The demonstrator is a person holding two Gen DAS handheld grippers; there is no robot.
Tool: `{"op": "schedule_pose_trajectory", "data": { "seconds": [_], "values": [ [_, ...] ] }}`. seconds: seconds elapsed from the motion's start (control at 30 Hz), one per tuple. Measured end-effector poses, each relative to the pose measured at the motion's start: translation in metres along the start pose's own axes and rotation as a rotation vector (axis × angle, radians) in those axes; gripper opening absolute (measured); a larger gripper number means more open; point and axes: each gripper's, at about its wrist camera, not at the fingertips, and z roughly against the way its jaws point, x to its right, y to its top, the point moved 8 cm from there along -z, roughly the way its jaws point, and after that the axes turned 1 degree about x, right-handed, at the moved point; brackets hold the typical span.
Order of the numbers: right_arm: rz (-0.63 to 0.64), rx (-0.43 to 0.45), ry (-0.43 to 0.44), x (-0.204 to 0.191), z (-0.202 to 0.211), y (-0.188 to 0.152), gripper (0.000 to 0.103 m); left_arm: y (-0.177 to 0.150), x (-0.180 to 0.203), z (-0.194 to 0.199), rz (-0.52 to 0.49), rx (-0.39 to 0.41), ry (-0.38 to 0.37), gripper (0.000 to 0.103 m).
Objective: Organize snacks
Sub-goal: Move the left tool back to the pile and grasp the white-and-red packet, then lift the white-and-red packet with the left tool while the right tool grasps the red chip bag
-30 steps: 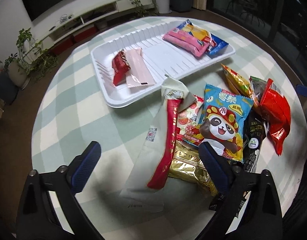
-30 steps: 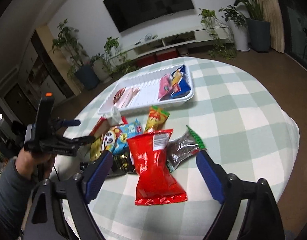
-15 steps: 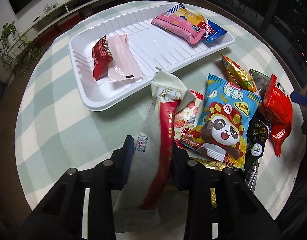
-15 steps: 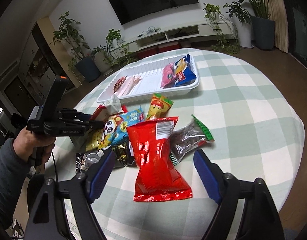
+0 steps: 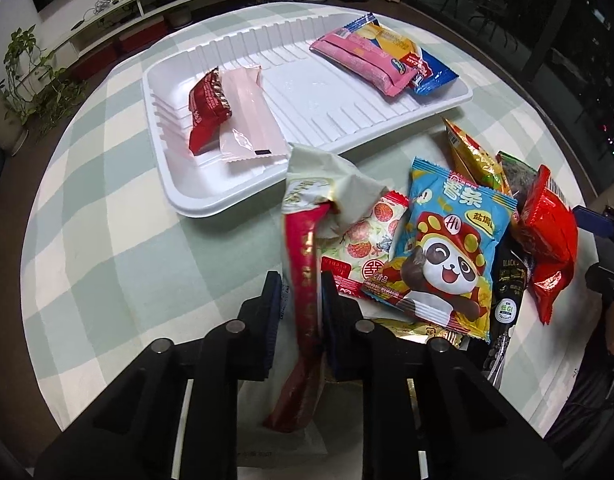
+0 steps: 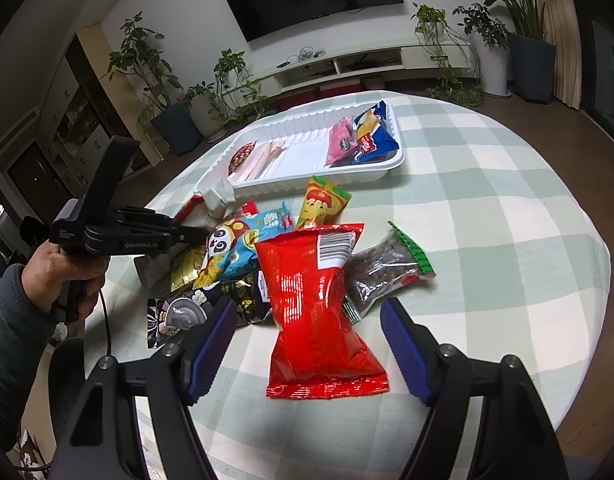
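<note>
From the left wrist, the left gripper (image 5: 303,300) is pinched tight on a long red-and-cream packet (image 5: 305,280), its pads pressing the red strip from both sides (the packet's crumpled cream top flops toward the far side). Just right of it lies a heap of snacks on the checked tablecloth (image 5: 119,248), with a blue panda bag (image 5: 447,252) on top and a red bag (image 5: 551,236) at the far right. Beyond them sits the white tray (image 5: 195,200), holding a dark red pack (image 5: 207,108) and pale pink sachet (image 5: 251,120) at its left end, and pink and blue packs at its right. From the right wrist, the right gripper (image 6: 307,350) hangs spread over the red bag (image 6: 319,312), its jaws closing with the bag between them, not touching. At left, a hand (image 6: 63,272) holds the left gripper (image 6: 195,236) at the heap, near the tray (image 6: 387,168).
</note>
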Motion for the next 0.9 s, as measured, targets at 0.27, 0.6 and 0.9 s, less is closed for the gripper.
{"op": "schedule_pose_trajectory", "data": {
  "seconds": [0.27,0.6,0.9],
  "values": [
    [0.023,-0.017,-0.035,0.003,-0.003,0.002,0.074,-0.011,-0.007,0.022,0.044,0.053,-0.023,0.015],
    [0.089,-0.1,-0.099,0.002,-0.017,0.004,0.073,-0.047,-0.012,0.06,0.165,0.156,-0.103,0.014],
    [0.139,-0.17,-0.116,-0.008,-0.038,-0.001,0.066,-0.084,0.009,0.088,0.255,0.215,-0.222,0.014]
  ]
}}
